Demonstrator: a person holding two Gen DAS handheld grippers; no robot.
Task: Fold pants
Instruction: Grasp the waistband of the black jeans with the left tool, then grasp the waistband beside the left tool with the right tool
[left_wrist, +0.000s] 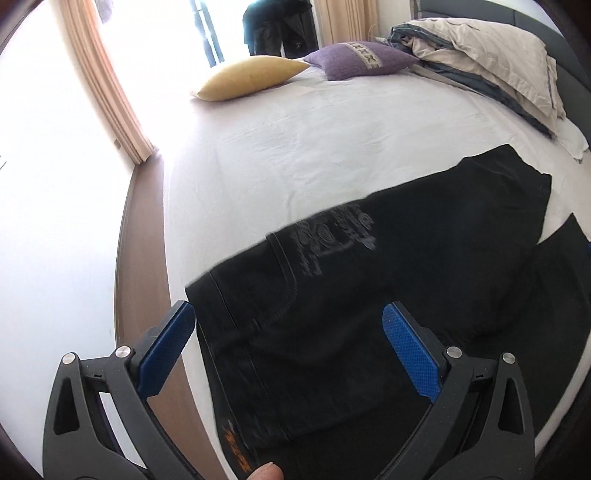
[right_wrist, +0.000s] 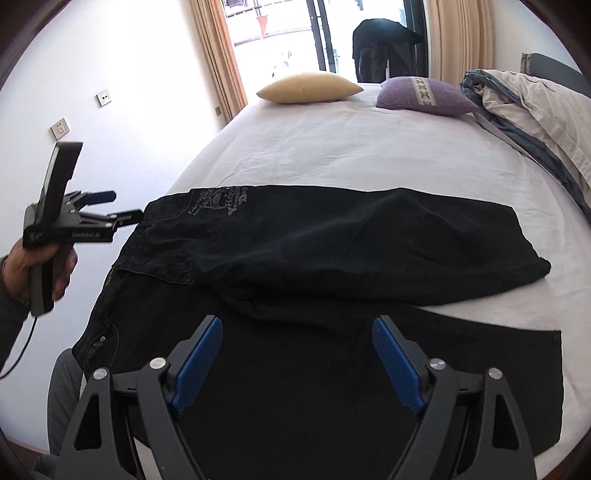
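Black pants (right_wrist: 332, 251) lie spread across the white bed (right_wrist: 332, 147), waist to the left, the far leg with a grey print resting partly over the near leg. My right gripper (right_wrist: 297, 323) hovers open above the near leg, nothing between its blue pads. In the right wrist view my left gripper (right_wrist: 125, 204), held in a hand, stands open just off the waistband's left edge. Through the left wrist camera, the left gripper (left_wrist: 288, 312) is open over the pants (left_wrist: 369, 277) at the waistband, its pads clear of the cloth.
A yellow pillow (right_wrist: 308, 90) and a purple pillow (right_wrist: 424, 92) lie at the bed's far end. A rumpled duvet (right_wrist: 535, 110) is piled at the right. Wooden floor (left_wrist: 144, 240) and a white wall run along the bed's left edge. Dark clothes (right_wrist: 384, 48) hang by the window.
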